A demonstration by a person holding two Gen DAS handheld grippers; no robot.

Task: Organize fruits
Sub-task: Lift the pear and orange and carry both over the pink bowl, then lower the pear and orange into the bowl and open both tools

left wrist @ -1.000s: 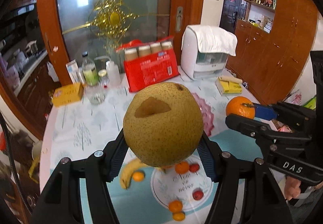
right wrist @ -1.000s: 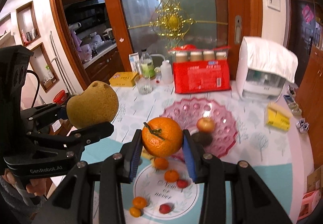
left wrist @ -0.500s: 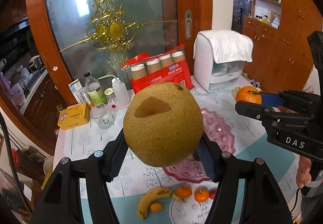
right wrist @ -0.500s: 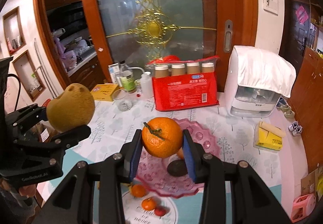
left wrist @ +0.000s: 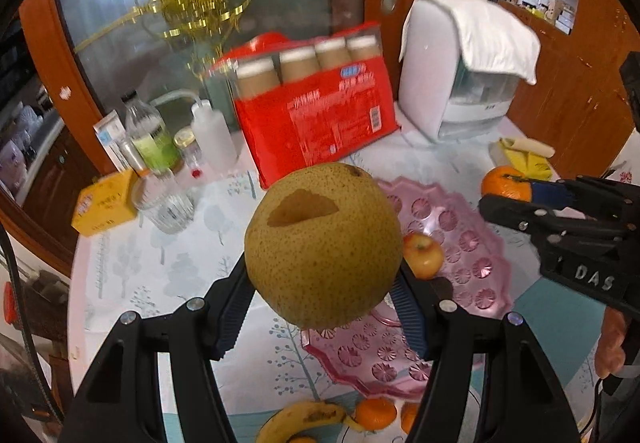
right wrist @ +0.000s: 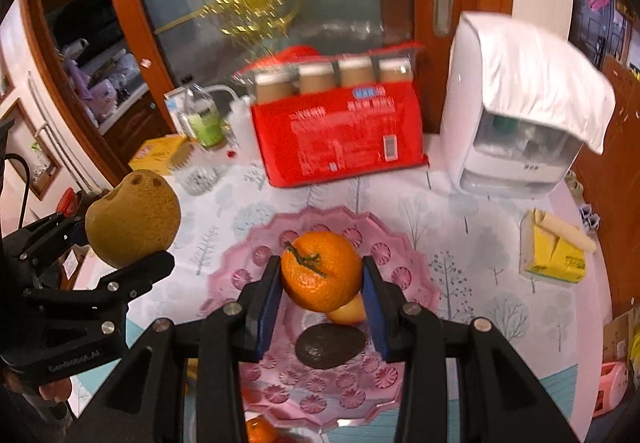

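My left gripper [left wrist: 322, 307] is shut on a large speckled yellow pear [left wrist: 323, 243] and holds it above the near left edge of the pink glass fruit plate [left wrist: 472, 271]. My right gripper [right wrist: 320, 295] is shut on an orange [right wrist: 320, 275] with a green stem, held over the middle of the plate [right wrist: 248, 263]. A small apple [left wrist: 423, 256] and a dark avocado [right wrist: 330, 345] lie in the plate. The pear [right wrist: 134, 217] also shows at the left of the right wrist view, the orange [left wrist: 505, 183] at the right of the left wrist view.
A banana [left wrist: 304, 421] and small tangerines [left wrist: 375, 413] lie on a round mat in front of the plate. Behind it stand a red carton pack [left wrist: 316, 123], a white appliance [left wrist: 464, 75], bottles [left wrist: 154, 139], a glass [left wrist: 168, 203], a yellow box [left wrist: 106, 207] and yellow packs [right wrist: 556, 247].
Both grippers have moved forward and down toward the pink plate with their fruit. The plate now lies right under them, and the mat with small fruits has slid to the bottom edge.
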